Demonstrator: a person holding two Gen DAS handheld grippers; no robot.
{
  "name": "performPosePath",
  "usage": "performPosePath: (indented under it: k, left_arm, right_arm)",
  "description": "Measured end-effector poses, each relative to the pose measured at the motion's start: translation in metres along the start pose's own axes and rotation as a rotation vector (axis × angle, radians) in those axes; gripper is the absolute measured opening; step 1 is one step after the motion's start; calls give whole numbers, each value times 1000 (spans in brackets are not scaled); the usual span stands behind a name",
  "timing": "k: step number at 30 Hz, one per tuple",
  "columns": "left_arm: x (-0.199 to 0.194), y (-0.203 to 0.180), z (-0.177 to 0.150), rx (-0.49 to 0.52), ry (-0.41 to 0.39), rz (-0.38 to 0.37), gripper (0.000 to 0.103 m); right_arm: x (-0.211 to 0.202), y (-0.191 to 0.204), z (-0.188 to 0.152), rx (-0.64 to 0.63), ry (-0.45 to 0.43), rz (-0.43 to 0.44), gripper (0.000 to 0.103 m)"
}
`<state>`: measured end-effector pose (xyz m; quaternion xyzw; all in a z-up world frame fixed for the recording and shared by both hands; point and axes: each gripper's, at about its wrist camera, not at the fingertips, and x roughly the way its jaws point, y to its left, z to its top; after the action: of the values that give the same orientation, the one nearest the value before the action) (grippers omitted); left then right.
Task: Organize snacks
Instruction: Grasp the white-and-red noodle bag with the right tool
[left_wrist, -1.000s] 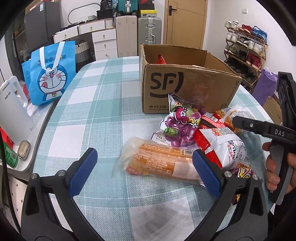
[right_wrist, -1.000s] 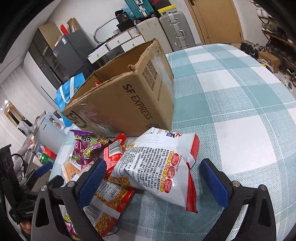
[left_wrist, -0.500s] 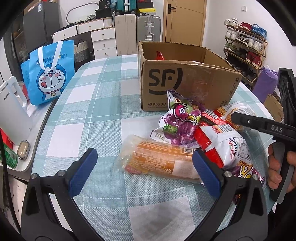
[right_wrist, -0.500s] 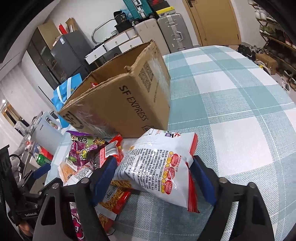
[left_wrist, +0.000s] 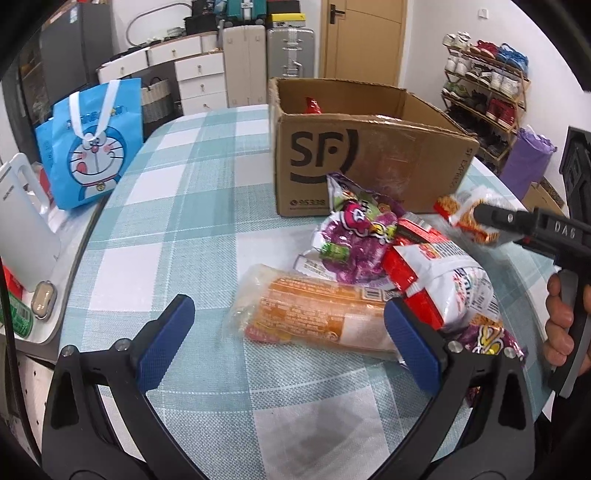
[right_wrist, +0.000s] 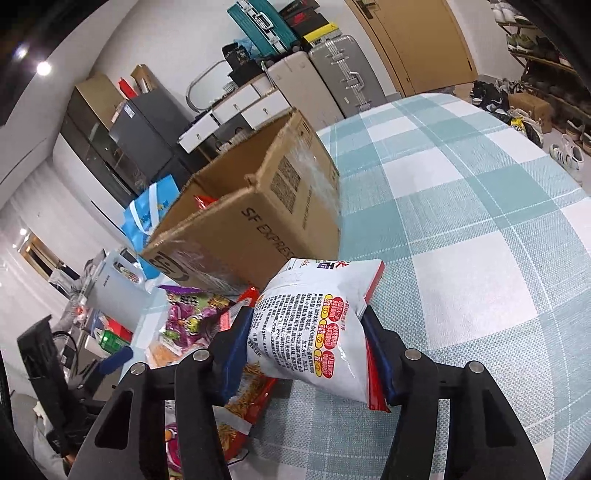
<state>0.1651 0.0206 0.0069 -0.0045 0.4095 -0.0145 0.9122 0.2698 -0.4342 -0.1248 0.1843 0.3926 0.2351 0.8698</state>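
Right gripper (right_wrist: 308, 350) clamped on white snack bag (right_wrist: 317, 325), long axis pointing ahead toward cardboard box (right_wrist: 258, 218), bag seemingly lifted off surface (right_wrist: 480, 221). Left gripper (left_wrist: 284, 332) open beside orange packet (left_wrist: 314, 317), lying crosswise.

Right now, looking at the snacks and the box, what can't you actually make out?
- Cardboard box: most contents hidden by its walls in both views; only a red packet tip shows.
- White bag in the right gripper: front side faces away; the left view blurs it.
- Purple bag: partly covered by neighbours.
- Left gripper: open, holding nothing.
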Motion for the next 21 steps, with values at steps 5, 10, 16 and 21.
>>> performPosePath:
  k: [5, 10, 16, 21]
  left_arm:
    - [5, -5, -3, 26, 12, -19, 102]
    - [8, 0, -3, 2, 15, -18, 102]
    - [7, -4, -5, 32, 33, -81, 102]
    - [16, -17, -9, 93, 53, -61, 102]
  right_arm:
    - [-11, 6, 3, -16, -30, 21, 57]
    - [-11, 9, 2, -24, -24, 17, 57]
    - [-9, 9, 1, -25, -10, 14, 57]
    - [-10, 9, 2, -30, -13, 15, 57]
